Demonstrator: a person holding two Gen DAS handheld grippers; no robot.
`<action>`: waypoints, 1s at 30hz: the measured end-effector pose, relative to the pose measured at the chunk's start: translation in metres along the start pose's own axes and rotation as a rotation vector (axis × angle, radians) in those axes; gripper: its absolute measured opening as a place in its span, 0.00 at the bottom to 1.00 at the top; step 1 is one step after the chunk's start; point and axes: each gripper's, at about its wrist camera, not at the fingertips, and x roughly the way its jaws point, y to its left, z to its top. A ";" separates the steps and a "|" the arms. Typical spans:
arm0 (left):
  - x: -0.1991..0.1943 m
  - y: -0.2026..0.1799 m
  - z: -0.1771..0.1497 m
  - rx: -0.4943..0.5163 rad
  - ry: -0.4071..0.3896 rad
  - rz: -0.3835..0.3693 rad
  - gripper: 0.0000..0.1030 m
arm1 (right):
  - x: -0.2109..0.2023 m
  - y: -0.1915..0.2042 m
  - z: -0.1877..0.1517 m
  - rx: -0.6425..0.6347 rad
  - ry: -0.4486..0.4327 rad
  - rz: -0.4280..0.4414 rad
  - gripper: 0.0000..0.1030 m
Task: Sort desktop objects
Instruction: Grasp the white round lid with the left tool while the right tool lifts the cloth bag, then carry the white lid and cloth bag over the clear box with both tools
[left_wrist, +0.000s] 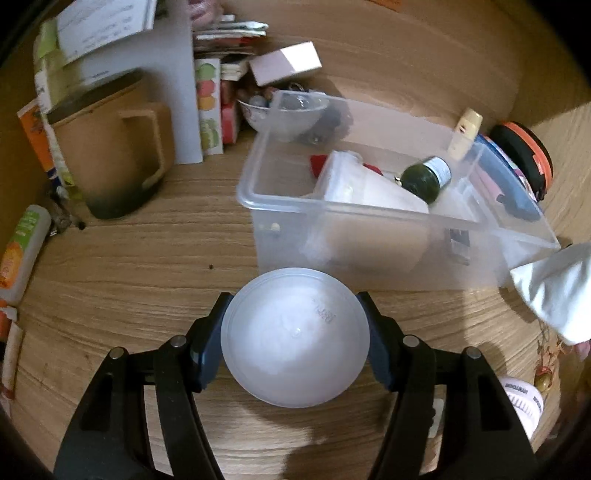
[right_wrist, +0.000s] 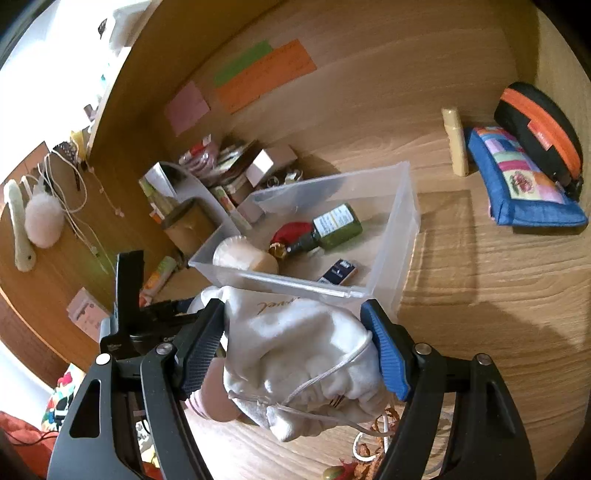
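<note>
My left gripper is shut on a round white plastic container, held above the wooden desk in front of a clear plastic bin. The bin holds a green bottle, a white container and a red item. My right gripper is shut on a white drawstring pouch, held just before the near edge of the bin. In the right wrist view the bin also holds the green bottle and a small dark blue box. The pouch shows at the right edge of the left wrist view.
A tan jug, boxes and cartons crowd the back left. A white-orange bottle lies at the far left. A blue patchwork pouch, a black-orange case and a beige tube lie right of the bin.
</note>
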 end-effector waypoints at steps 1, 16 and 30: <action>-0.003 0.001 0.000 0.000 -0.007 -0.001 0.63 | -0.002 0.002 0.001 -0.011 -0.009 -0.008 0.70; -0.051 -0.003 0.016 0.020 -0.138 -0.028 0.63 | -0.015 0.010 0.023 -0.050 -0.071 -0.028 0.70; -0.071 -0.014 0.039 0.041 -0.206 -0.081 0.63 | 0.005 0.007 0.040 -0.041 -0.079 -0.014 0.70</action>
